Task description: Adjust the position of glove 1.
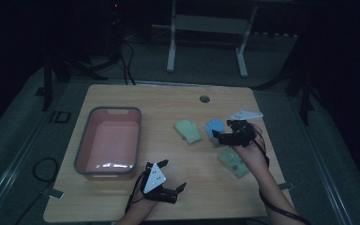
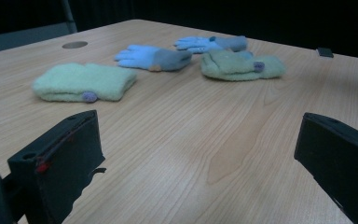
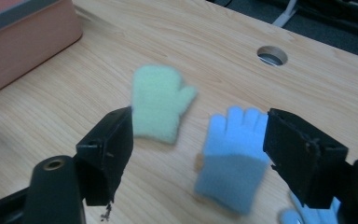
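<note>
Reaching step, judging by the layout: pink bin (image 1: 108, 140) near the table's (image 1: 168, 101) left edge, gloves toward the right edge, blue glove (image 3: 235, 158) flat beneath the right gripper (image 3: 198, 147), jaws wide, holding nothing. Left gripper (image 2: 196, 158) near the front edge, likewise wide and empty. Next, probably: lower, straddle the blue glove, pinch.

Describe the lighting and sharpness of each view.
High view: dim and murky, a glare patch inside the pink bin. Left gripper view: brighter, gloves sharp, the near jaws slightly soft. Right gripper view: green mitten and blue glove smeared by motion blur.
</note>
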The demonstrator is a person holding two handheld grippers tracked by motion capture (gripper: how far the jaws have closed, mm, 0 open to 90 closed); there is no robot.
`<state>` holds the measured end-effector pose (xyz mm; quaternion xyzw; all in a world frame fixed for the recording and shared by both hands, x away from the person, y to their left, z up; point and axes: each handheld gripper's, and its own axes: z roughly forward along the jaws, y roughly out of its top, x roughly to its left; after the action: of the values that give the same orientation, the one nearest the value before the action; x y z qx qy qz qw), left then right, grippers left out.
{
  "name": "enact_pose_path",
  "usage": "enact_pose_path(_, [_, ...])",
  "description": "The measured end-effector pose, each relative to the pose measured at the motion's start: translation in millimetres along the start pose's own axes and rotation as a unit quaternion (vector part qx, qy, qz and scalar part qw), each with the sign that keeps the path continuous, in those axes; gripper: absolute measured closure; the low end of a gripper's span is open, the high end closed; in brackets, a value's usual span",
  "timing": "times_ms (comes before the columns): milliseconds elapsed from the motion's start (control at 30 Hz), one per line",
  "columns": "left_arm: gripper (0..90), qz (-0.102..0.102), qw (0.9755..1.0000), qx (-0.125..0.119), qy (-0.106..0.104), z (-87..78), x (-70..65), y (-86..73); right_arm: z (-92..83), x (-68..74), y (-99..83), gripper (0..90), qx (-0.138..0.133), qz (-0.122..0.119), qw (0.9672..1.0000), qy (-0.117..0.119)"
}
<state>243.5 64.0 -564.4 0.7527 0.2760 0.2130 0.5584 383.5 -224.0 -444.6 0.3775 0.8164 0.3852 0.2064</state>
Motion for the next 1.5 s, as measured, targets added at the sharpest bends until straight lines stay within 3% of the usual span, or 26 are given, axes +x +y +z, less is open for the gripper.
enact_pose_path(433, [1.1,0.000,1.0000,0.000,-0.001,0.1,0.0,0.0,35.1,14.5,14.2,28.5,0.015,-0.010,0.9994,0.030])
enact_pose_path(767, [1.1,-0.002,1.0000,-0.001,-0.002,0.1,0.3,0.0,68.9,21.9,19.3,31.4,0.042,-0.035,0.9980,0.032])
enact_pose_path(967, [1.1,-0.002,1.0000,0.001,-0.003,0.2,0.7,0.1,86.6,20.3,22.9,36.6,0.054,-0.032,0.9971,0.043])
enact_pose_path(1167, [1.1,-0.003,1.0000,0.001,-0.004,0.2,1.0,0.1,107.9,19.8,22.4,55.0,0.066,-0.063,0.9948,0.046])
enact_pose_path(1500, [1.1,-0.005,1.0000,0.002,-0.008,0.2,1.1,0.1,137.8,15.6,15.4,58.6,0.087,-0.066,0.9925,0.055])
